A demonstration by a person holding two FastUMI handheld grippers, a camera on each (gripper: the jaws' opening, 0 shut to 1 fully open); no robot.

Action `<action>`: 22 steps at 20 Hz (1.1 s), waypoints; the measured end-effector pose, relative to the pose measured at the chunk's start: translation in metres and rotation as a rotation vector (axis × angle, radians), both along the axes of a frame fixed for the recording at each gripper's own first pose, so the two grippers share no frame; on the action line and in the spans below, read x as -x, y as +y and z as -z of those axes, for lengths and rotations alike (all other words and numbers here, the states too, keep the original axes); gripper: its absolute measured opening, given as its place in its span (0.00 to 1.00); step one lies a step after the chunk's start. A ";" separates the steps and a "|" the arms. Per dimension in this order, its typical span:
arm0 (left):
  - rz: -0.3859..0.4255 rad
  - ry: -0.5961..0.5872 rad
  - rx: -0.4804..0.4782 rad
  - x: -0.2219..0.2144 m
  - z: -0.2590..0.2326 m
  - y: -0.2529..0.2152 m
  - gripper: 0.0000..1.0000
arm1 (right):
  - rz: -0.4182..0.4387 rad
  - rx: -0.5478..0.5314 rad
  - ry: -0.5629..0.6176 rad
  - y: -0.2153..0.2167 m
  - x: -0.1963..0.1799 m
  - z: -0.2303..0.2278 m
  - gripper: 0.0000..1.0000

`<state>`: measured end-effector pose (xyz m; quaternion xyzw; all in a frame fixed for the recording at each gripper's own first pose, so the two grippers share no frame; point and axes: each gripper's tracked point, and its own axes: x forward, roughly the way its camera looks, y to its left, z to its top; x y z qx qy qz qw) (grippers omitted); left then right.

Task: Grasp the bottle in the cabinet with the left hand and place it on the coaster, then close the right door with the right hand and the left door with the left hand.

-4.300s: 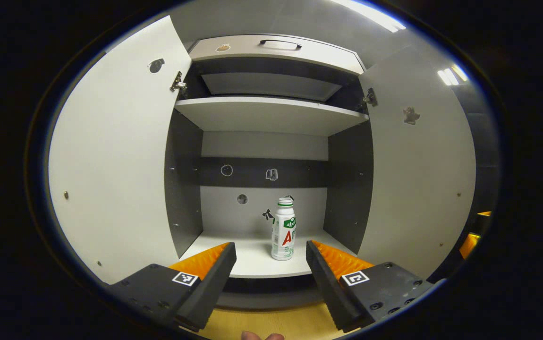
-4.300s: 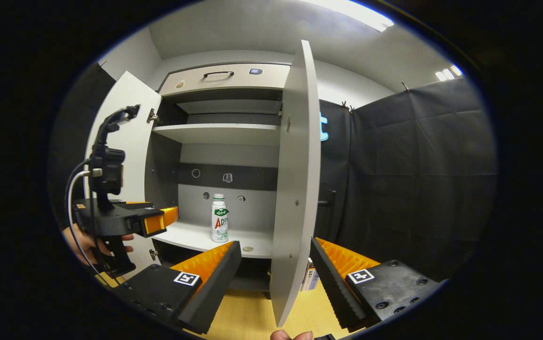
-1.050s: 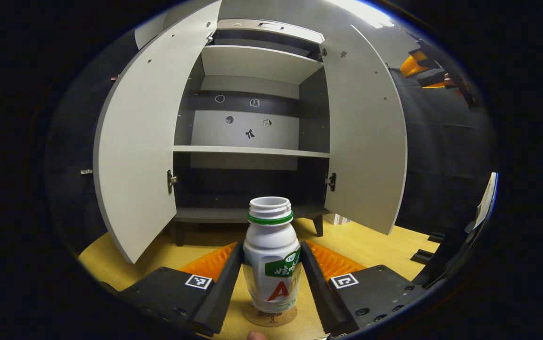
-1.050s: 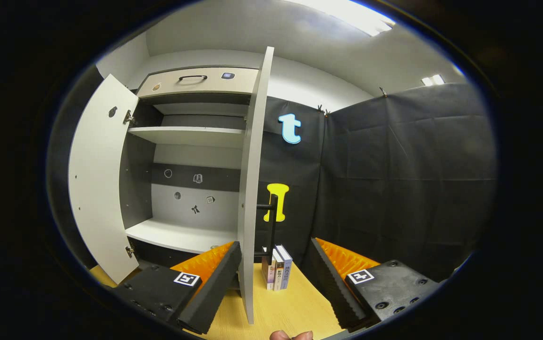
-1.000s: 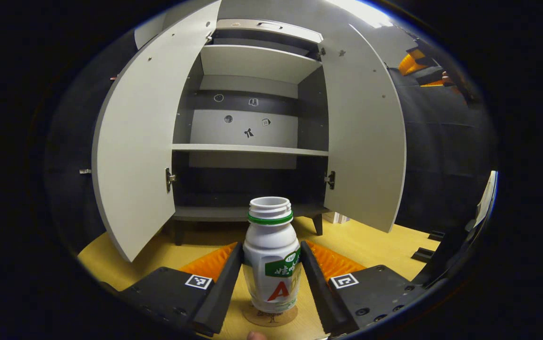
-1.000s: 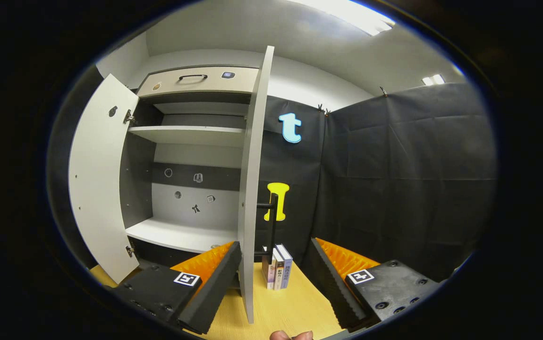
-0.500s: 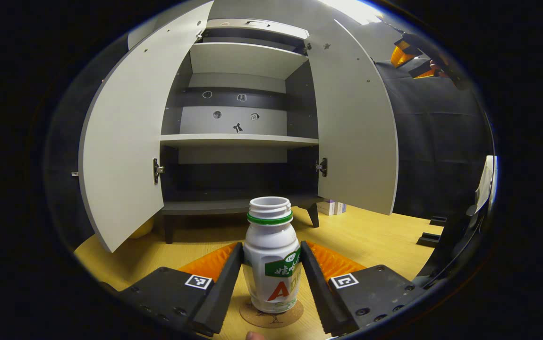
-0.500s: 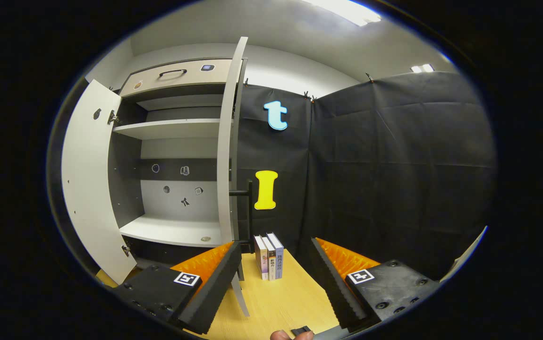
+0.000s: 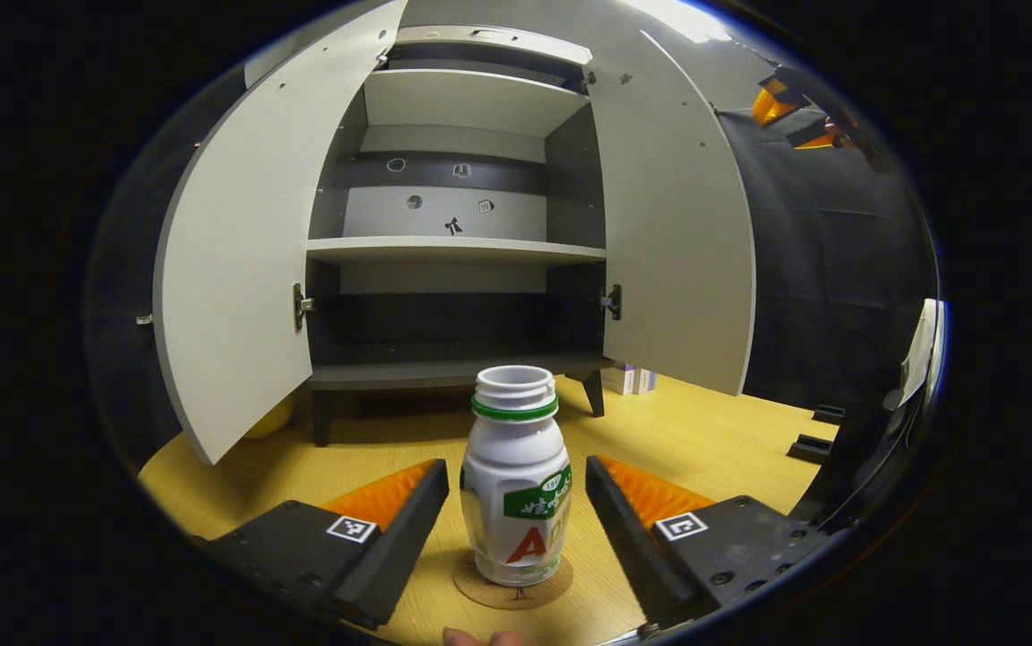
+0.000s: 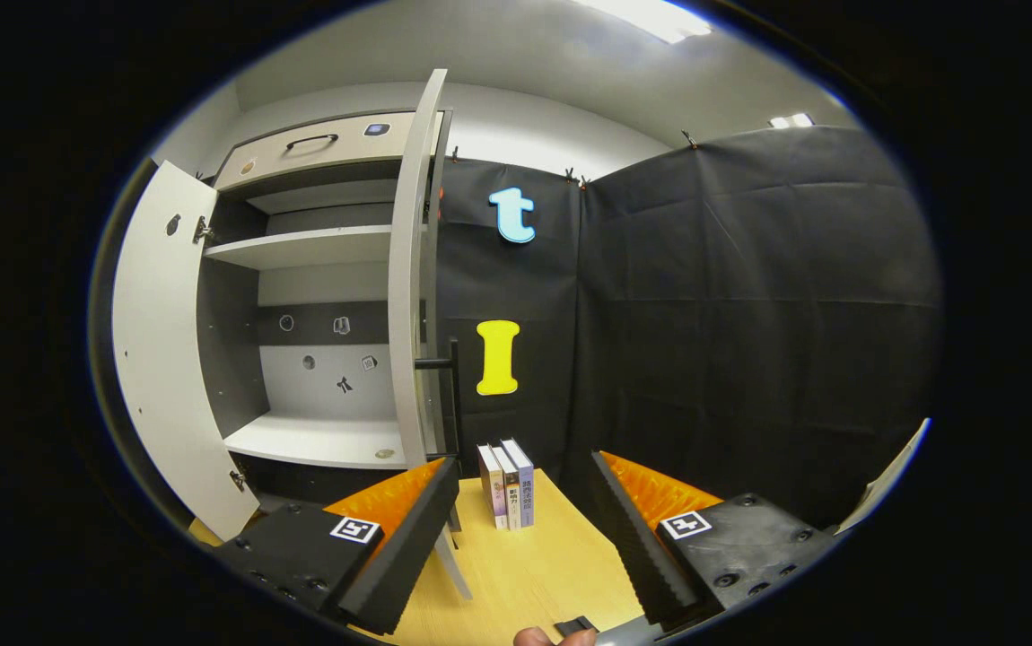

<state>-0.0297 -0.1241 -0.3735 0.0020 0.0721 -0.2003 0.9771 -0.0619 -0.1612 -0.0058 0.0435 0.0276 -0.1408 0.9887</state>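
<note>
- Bottle point(image 9: 516, 480) stands upright on the round cork coaster point(image 9: 512, 591), between your left gripper point(image 9: 516, 502) fingers, which are spread clear of it
- Draw that gripper straight back so neither finger clips the smooth plastic body
- Your right gripper point(image 10: 523, 502) is wide and empty; aim for the right door point(image 10: 408, 269), a flat pale panel with a dark bar handle point(image 10: 450, 395)

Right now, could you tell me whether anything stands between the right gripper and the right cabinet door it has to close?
Nothing visible does. In the right gripper view the right gripper is open, and the right door stands edge-on just ahead and to its left. The books on the table stand beside the door, below its handle, not in front of it.
</note>
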 end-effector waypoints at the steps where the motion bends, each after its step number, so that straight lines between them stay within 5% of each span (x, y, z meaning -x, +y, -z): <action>1: -0.004 0.007 -0.004 0.001 0.000 0.003 0.98 | 0.001 0.005 0.000 0.000 0.000 0.000 0.97; 6: -0.045 0.030 -0.018 0.025 -0.027 0.026 0.99 | 0.021 0.022 0.016 -0.009 -0.006 0.004 0.97; 22: -0.425 -0.101 0.161 0.003 -0.341 0.133 0.95 | -0.014 0.025 -0.021 -0.042 -0.057 -0.009 0.97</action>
